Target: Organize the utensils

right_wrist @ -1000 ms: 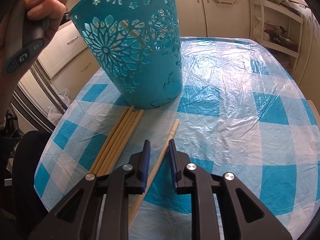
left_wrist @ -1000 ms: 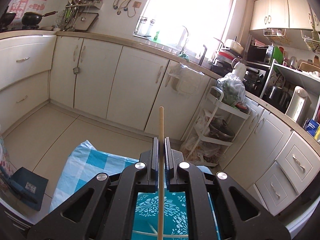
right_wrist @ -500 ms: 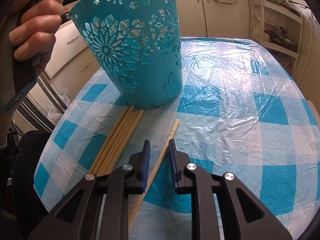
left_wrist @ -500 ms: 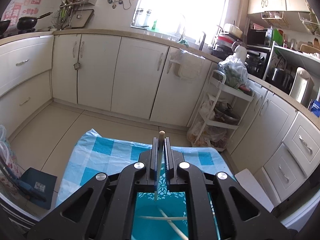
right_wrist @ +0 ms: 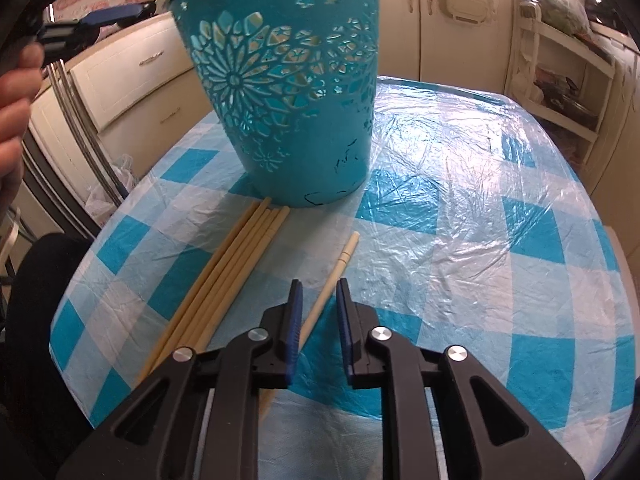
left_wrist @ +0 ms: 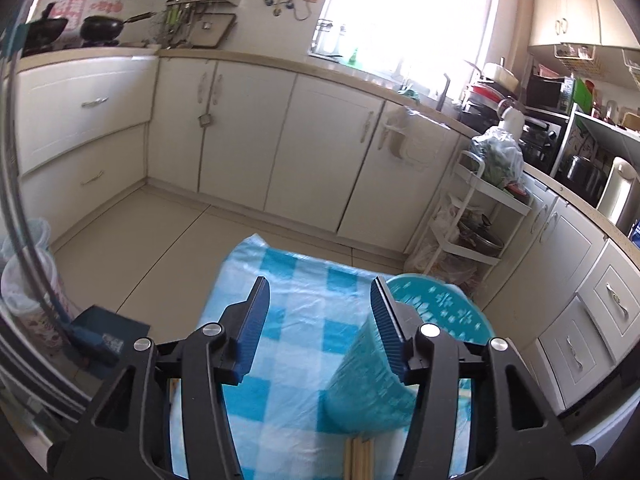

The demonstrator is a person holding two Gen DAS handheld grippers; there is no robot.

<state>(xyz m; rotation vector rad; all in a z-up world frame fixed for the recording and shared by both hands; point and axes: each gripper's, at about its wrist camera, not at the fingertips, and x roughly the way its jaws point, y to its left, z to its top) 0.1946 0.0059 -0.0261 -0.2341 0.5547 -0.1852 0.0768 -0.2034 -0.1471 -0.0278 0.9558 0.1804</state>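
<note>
A teal cut-out bucket (right_wrist: 284, 92) stands on the blue-checked table (right_wrist: 500, 240). It shows in the left wrist view (left_wrist: 372, 380) too, behind the right finger. Several bamboo chopsticks (right_wrist: 224, 280) lie bundled in front of the bucket; their tips show in the left wrist view (left_wrist: 358, 458). A single pale chopstick (right_wrist: 334, 276) lies apart, running between the fingers of my right gripper (right_wrist: 318, 292), which is open and low over it. My left gripper (left_wrist: 320, 288) is wide open and empty, above the table left of the bucket; it appears at the top left of the right wrist view (right_wrist: 96, 20).
Cream kitchen cabinets (left_wrist: 312, 148) line the far wall. A white wire rack (left_wrist: 476, 220) with bags stands beyond the table's far right. A person's hand (right_wrist: 14, 92) shows at the left edge of the right wrist view. A black chair (right_wrist: 36, 320) sits at the table's left.
My left gripper has opened and let go of the chopstick it held, which dropped into the bucket, then moved left off the bucket. My right gripper has stayed over the single chopstick.
</note>
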